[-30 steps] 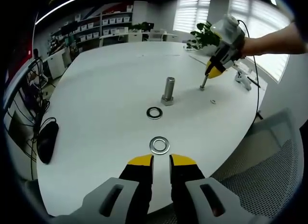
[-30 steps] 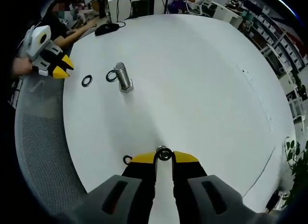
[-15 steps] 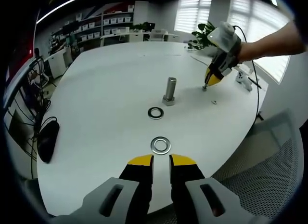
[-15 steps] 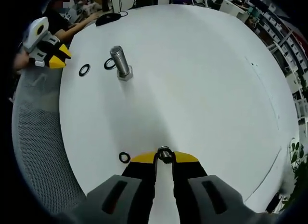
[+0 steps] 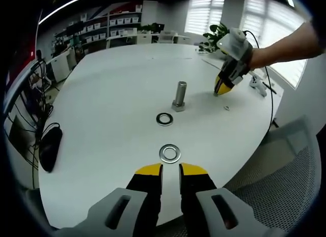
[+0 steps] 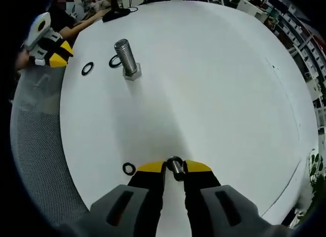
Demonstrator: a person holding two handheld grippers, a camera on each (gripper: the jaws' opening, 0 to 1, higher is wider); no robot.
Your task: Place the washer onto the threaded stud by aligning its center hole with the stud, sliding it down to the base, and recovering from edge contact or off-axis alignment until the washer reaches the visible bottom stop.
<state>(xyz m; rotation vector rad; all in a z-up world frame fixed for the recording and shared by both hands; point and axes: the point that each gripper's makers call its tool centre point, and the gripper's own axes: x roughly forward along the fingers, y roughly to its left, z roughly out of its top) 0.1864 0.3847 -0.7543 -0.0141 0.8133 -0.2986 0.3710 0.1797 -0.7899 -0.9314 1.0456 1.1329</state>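
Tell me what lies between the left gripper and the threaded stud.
In the left gripper view, two washers lie flat on the table between the left gripper and the stud.

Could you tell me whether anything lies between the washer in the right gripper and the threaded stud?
Nothing visible does. In the right gripper view the washer sits in the right gripper, and only bare white table lies between it and the threaded stud.

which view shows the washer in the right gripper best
The right gripper view: the held washer sits close up, pinched between the right gripper tips. In the left gripper view that gripper is far across the white table, and the washer at its tips is too small to make out.
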